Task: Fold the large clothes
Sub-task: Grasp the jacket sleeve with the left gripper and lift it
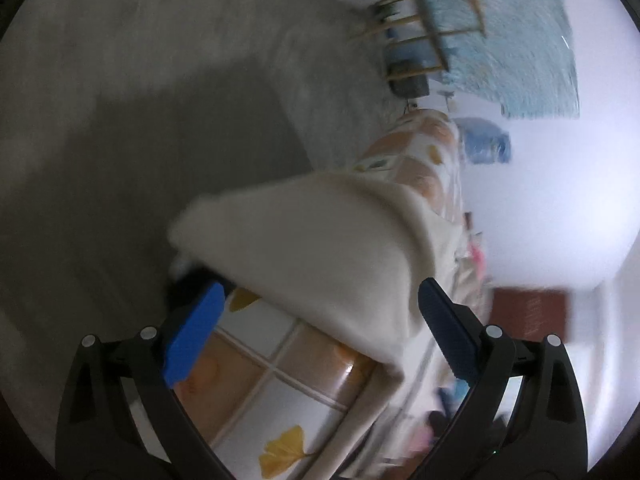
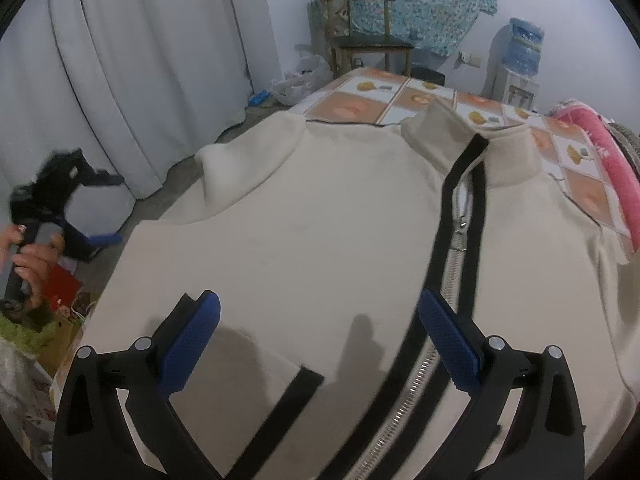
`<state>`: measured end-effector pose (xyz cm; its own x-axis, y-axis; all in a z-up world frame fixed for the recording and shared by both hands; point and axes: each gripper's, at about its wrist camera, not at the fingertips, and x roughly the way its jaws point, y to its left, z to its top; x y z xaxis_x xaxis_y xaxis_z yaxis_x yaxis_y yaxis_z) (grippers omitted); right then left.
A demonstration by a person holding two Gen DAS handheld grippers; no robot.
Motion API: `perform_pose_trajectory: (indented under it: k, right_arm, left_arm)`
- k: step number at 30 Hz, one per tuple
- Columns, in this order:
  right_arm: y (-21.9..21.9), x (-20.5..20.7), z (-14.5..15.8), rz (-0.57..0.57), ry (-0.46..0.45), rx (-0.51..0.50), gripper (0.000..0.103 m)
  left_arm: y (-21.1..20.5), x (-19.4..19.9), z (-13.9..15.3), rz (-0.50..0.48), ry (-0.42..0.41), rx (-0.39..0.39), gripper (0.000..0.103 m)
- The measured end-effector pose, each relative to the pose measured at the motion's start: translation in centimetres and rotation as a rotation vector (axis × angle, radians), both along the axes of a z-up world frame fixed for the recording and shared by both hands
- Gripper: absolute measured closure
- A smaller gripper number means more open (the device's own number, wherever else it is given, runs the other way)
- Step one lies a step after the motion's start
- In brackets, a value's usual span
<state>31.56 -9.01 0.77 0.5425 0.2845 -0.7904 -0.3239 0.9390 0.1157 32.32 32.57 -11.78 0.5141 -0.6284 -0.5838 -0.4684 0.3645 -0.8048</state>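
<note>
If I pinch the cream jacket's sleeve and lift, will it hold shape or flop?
Probably flop: the cream jacket drapes over the table edge, its sleeve hanging limp. The fabric looks thick, so expect some weight and drag. The metal zipper may stiffen the front slightly.

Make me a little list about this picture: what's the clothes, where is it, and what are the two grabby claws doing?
clothes: cream jacket with a zipper edged in black
where: spread flat on a table with a tiled-pattern cloth
left gripper: open, off the table's side, holding nothing
right gripper: open, above the jacket, holding nothing
folded yet: no fold across the body
behind: wooden chair, water dispenser
</note>
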Motion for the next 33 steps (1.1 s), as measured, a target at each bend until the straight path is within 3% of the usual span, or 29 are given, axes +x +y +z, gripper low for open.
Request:
perform_pose_trajectory:
  k: [2,8,14,18,22,27,28,32,33]
  right_arm:
    - [0.4,0.2,-0.5,-0.002,0.009,-0.011,0.006]
    - [1.2,0.6,-0.7,-0.020,0.030,-0.048,0.006]
    - [2.0,1.3,-1.2,-0.042,0.060,-0.073,0.006]
    - [1.9,1.7,-1.9,-0.056,0.087,-0.090,0.006]
    - [1.5,2.2,-2.6,-0.082,0.106,-0.103,0.006]
    - [0.4,2.7,-2.8,-0.117,0.110,-0.103,0.006]
    - [0.2,2.8,-2.8,-0.123,0.110,-0.101,0.006]
    - [-0.7,3.0,-2.8,-0.144,0.111,-0.079,0.006]
    - [-0.9,3.0,-2.7,-0.147,0.110,-0.075,0.006]
  left_arm:
    - [0.5,-0.5,-3.4,0.015,0.029,-0.133,0.009]
    - [0.6,-1.5,-9.4,0.016,0.048,-0.286,0.010]
    - [-2.5,-0.1,-16.3,-0.035,0.116,-0.465,0.010]
    - [-3.5,1.3,-19.4,-0.053,0.134,-0.526,0.010]
    - [-3.6,3.3,-20.4,-0.057,0.142,-0.521,0.012]
    - [-2.7,5.3,-19.1,-0.093,0.124,-0.487,0.041]
    - [-2.7,5.6,-18.8,-0.104,0.120,-0.469,0.051]
    - [-1.7,6.1,-17.5,-0.112,0.131,-0.340,0.088]
    - [-1.1,6.3,-16.9,-0.110,0.133,-0.292,0.092]
